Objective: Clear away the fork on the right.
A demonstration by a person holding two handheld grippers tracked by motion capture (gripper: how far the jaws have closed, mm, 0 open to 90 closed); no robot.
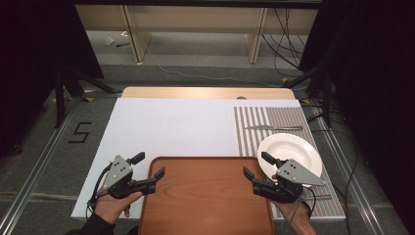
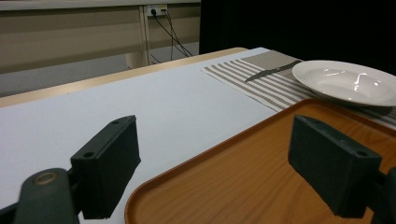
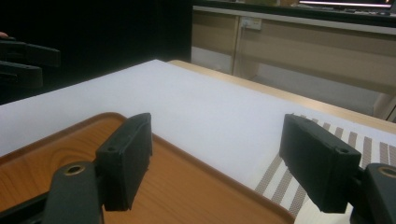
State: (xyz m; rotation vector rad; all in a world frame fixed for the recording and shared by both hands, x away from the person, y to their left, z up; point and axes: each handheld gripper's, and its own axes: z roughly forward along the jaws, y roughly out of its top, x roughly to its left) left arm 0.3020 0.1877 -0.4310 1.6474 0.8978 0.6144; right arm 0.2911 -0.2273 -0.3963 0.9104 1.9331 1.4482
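Note:
A brown wooden tray (image 1: 205,196) lies at the table's front middle, its surface bare. My left gripper (image 1: 149,165) hovers at the tray's left front corner, open, with nothing between its jaws. My right gripper (image 1: 257,165) stands open at the tray's right edge, also holding nothing. In the left gripper view the tray (image 2: 261,177) runs under the open gripper (image 2: 233,170). In the right gripper view the tray's corner (image 3: 196,186) sits below the open gripper (image 3: 219,161).
A white plate (image 1: 289,152) rests on a striped placemat (image 1: 284,117) at the right, with a knife (image 1: 273,128) behind it. The plate (image 2: 348,81) and knife (image 2: 273,71) appear in the left gripper view. White sheet (image 1: 171,127) covers the table. Cables lie on the floor behind.

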